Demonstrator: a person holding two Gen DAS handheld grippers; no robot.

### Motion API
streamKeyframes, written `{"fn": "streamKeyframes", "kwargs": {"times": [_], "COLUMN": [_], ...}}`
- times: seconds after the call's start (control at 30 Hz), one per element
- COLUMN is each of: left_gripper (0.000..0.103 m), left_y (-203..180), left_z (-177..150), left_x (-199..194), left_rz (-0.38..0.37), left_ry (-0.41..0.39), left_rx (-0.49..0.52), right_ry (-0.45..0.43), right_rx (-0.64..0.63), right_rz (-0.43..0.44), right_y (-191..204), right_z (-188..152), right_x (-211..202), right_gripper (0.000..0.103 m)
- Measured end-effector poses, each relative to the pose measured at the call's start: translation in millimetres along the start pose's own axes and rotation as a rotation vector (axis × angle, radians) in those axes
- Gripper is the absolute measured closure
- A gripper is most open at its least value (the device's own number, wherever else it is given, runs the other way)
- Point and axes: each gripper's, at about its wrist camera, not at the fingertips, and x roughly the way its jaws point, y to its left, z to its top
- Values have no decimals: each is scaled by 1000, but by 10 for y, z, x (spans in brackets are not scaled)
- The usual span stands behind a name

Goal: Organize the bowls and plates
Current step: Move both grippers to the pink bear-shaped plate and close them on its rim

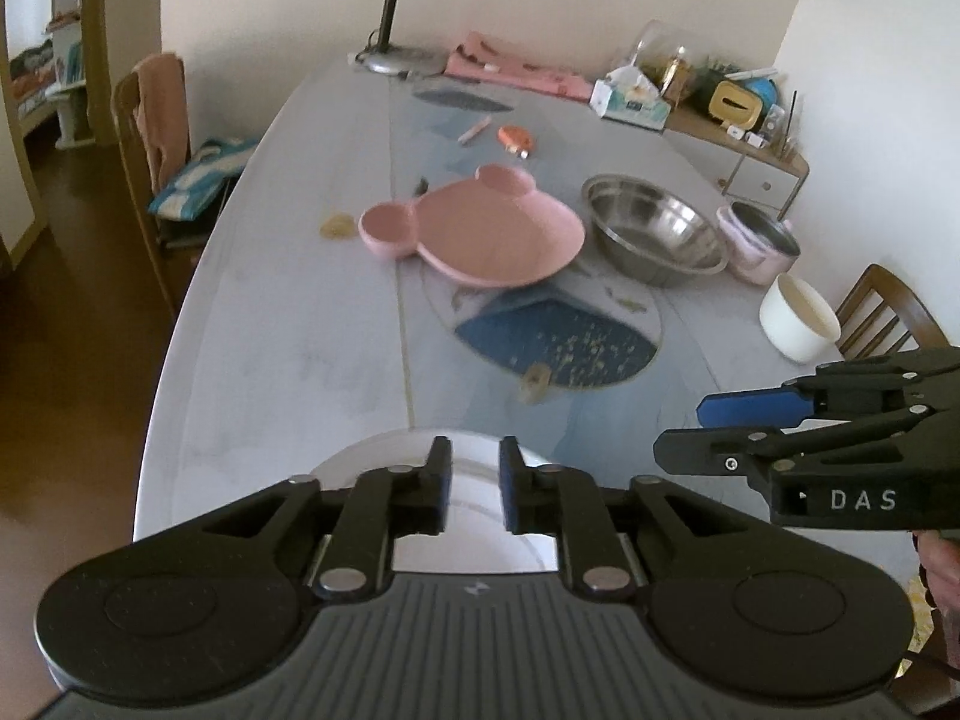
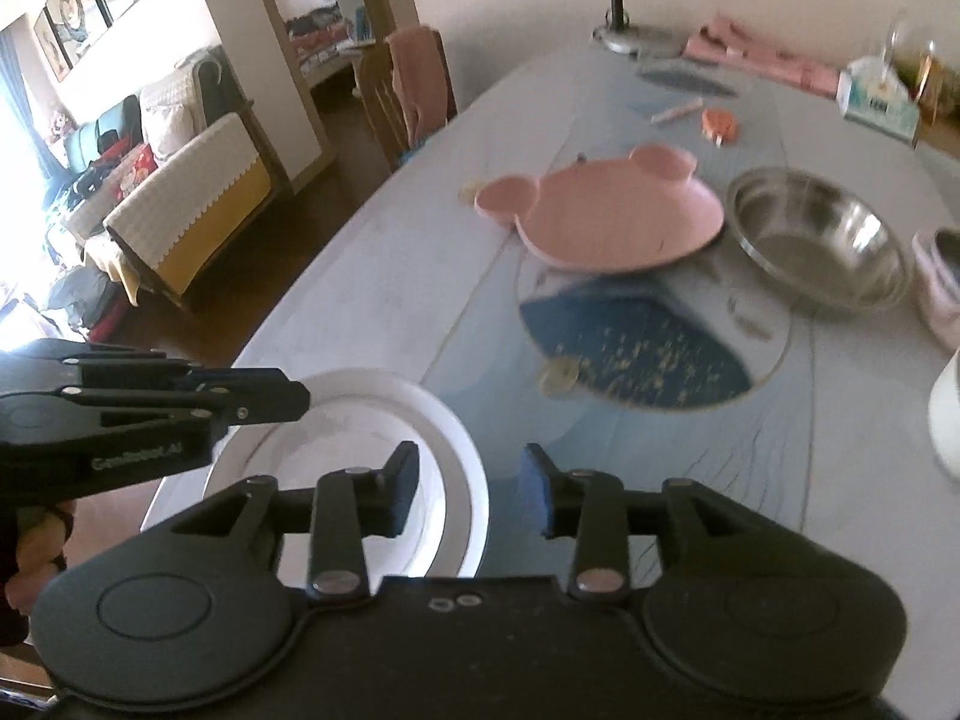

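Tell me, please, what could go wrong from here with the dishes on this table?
1. The white plate sits at the table's near edge, under both open tongs; a nudge could push it off.
2. The pink plate seems to rest close against the steel bowl, so lifting either may drag the other.
3. The white cup stands close to the right tongs; a sweep could topple it.

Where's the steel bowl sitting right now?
In both wrist views the steel bowl sits mid-table, right of the pink bear-shaped plate and left of the pink pot.
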Motion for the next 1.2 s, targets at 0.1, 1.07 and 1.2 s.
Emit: {"fn": "streamKeyframes", "kwargs": {"times": [0.1,1.07,1.2], "left_gripper": [57,25,25], "left_y": [-95,-432,-382], "left_z": [95,1375,1489], "left_x": [-26,1081,1322], "left_rz": [8,267,302], "left_ry": [-34,-100,-70], "left_rx": [27,-120,-161], "right_ry": [-24,-120,-88], "right_rx": [-11,-128,-160], "right_rz": [-26,-110,-104], "right_y": [-33,-1412,-1554], "right_z": [64,1425,1616], "right_x": [-56,511,763], "right_gripper": [55,0,1]}}
